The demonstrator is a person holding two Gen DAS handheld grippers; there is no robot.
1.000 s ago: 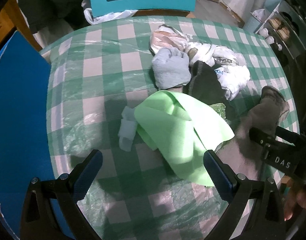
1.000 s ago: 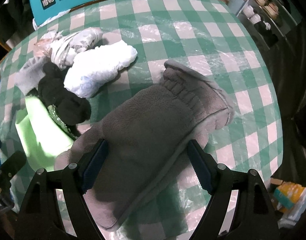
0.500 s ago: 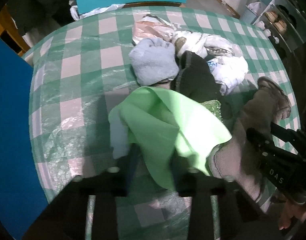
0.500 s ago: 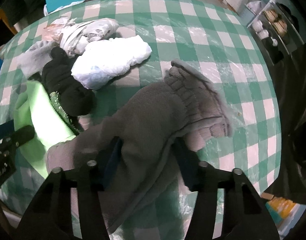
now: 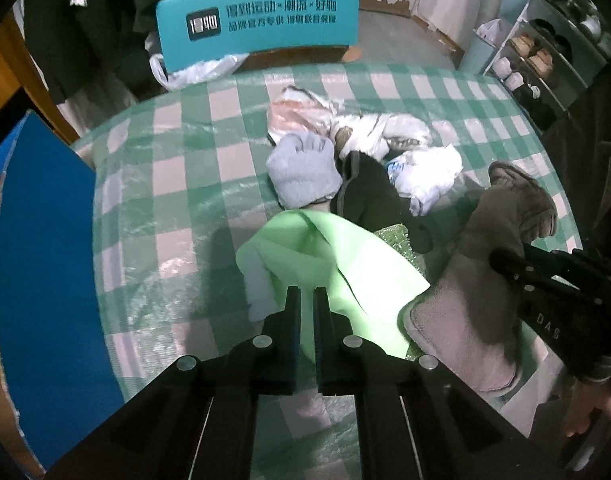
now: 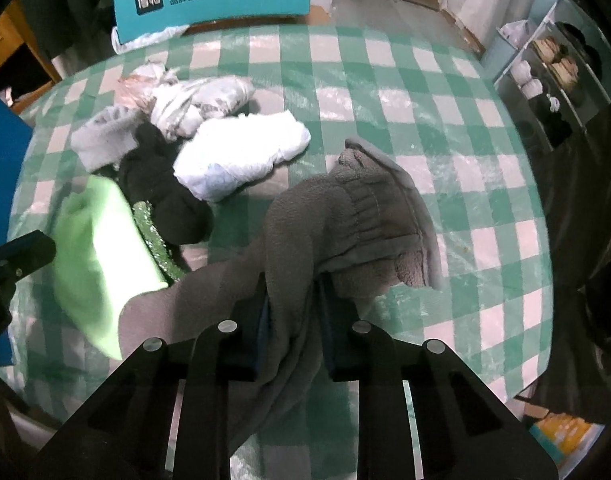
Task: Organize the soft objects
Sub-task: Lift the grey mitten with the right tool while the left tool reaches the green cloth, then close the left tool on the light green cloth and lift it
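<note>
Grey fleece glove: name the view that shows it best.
Right wrist view: the grey fleece glove fills the centre, cuff, gathered wrist and pinched fold between the tongs all visible. The left wrist view shows it only at the right edge, partly behind the other tool.

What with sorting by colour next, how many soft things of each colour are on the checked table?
Green: 1, cloth
Grey-brown: 1, fleece mitten
Light grey: 1, knit piece
Black: 1, garment
White: 3, plain bundle, patterned bundle, small piece
Pinkish: 1, bag
Total: 8; the glittery strip is uncounted.
</note>
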